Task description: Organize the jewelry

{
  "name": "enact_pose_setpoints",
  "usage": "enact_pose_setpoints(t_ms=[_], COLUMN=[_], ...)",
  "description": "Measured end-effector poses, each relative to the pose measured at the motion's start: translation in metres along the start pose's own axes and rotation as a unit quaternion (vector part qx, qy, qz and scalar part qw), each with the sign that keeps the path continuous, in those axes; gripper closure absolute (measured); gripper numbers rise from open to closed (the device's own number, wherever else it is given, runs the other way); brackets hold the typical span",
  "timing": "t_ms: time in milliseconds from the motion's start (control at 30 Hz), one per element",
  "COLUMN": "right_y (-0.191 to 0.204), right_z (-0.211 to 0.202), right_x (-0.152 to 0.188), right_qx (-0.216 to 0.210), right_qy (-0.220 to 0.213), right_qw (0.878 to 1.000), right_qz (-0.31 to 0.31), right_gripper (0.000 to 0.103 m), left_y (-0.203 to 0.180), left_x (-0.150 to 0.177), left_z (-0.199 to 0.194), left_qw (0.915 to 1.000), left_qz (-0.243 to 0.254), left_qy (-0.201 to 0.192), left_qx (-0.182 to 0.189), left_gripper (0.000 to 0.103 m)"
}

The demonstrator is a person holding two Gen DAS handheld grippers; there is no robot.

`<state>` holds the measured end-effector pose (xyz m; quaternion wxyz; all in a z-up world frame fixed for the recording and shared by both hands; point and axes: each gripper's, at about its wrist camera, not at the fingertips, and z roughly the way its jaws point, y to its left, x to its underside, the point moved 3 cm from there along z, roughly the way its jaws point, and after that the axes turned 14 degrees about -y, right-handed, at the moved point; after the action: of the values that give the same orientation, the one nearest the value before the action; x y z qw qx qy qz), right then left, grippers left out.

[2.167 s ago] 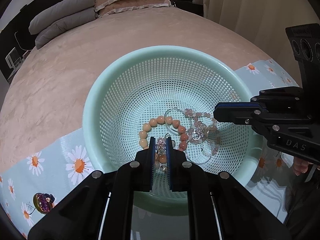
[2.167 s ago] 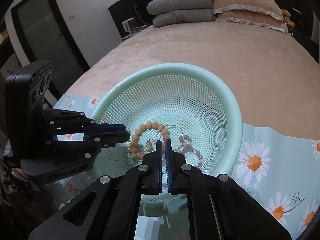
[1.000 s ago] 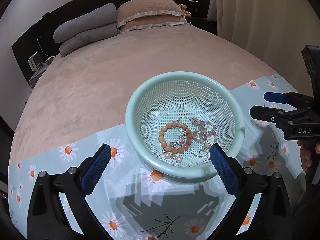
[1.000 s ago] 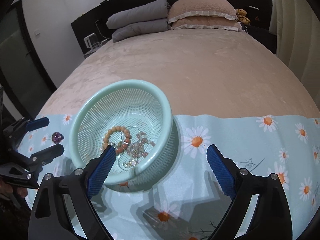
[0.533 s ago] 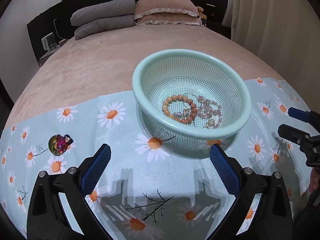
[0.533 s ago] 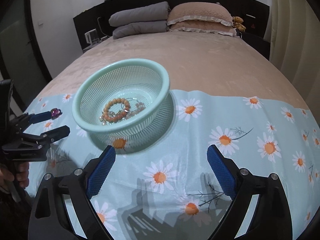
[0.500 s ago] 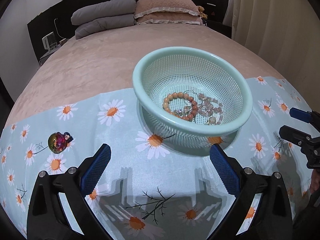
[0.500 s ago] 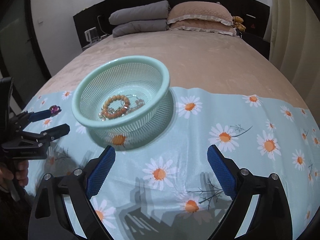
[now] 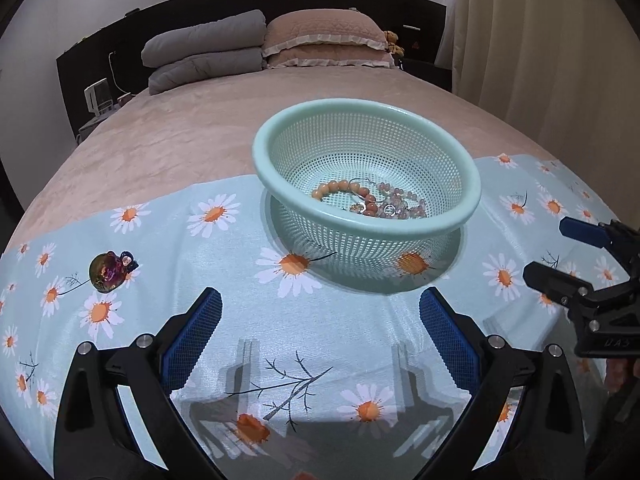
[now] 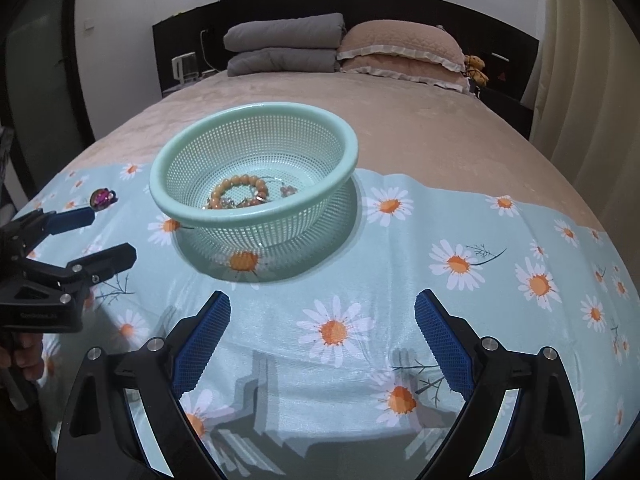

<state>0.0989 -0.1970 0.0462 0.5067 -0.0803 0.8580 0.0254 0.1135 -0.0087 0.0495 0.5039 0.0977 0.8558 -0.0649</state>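
Both spread hand-held grippers point(image 9: 320, 332) point(image 10: 322, 330) withdrew; orange bead bracelet point(image 9: 344, 192) tangled in basket point(image 9: 440, 224)

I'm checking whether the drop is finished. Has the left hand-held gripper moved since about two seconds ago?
Yes. The left hand-held gripper has pulled back out of the basket, toward the near edge of the daisy cloth, and now stands open.

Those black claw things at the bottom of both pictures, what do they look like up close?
Each is a hand-held tool. The left gripper and right gripper share one build: two angular black plastic fingers with triangular cut-outs and silver screw heads, each tipped with a blue cross-hatched pad. From the side, the right gripper's body carries pale raised lettering, too blurred to read surely. No cables or sleeves show.
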Motion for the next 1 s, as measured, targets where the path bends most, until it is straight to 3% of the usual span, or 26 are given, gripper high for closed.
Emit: enact_pose_setpoints(t_ms=[100,267,433,633,900,1000], right_y=[0.011,0.018,0.012,0.0,0.001,0.003], right_z=[-0.004,-0.013,-0.014,-0.009,-0.005,-0.003], right_x=[0.0,-0.003,-0.001,0.004,0.008,0.01], right_qx=[-0.001,-0.016,-0.003,-0.017,-0.023,-0.023], right_qy=[-0.002,-0.01,-0.018,-0.015,-0.003,0.001], right_qw=[1.0,1.0,1.0,0.999,0.999,0.999], right_qz=[-0.016,-0.006,0.007,0.048,0.041,0.038], right_gripper=[0.012,0.009,0.008,0.008,0.008,0.008], left_y=[0.001,0.0,0.004,-0.002,-0.012,-0.012], left_x=[0.0,0.005,0.012,0.012,0.014,0.015], left_z=[-0.002,0.001,0.008,0.003,0.004,0.005], left_qw=[0.9998,0.9999,0.9997,0.9983,0.9966,0.9976], left_qz=[-0.02,-0.004,-0.009,0.025,0.053,0.043], left_qy=[0.001,0.0,0.002,-0.018,-0.024,-0.02], left_qx=[0.005,-0.009,-0.024,-0.049,-0.058,-0.051], left_gripper=[0.006,0.006,0.006,0.006,0.006,0.006])
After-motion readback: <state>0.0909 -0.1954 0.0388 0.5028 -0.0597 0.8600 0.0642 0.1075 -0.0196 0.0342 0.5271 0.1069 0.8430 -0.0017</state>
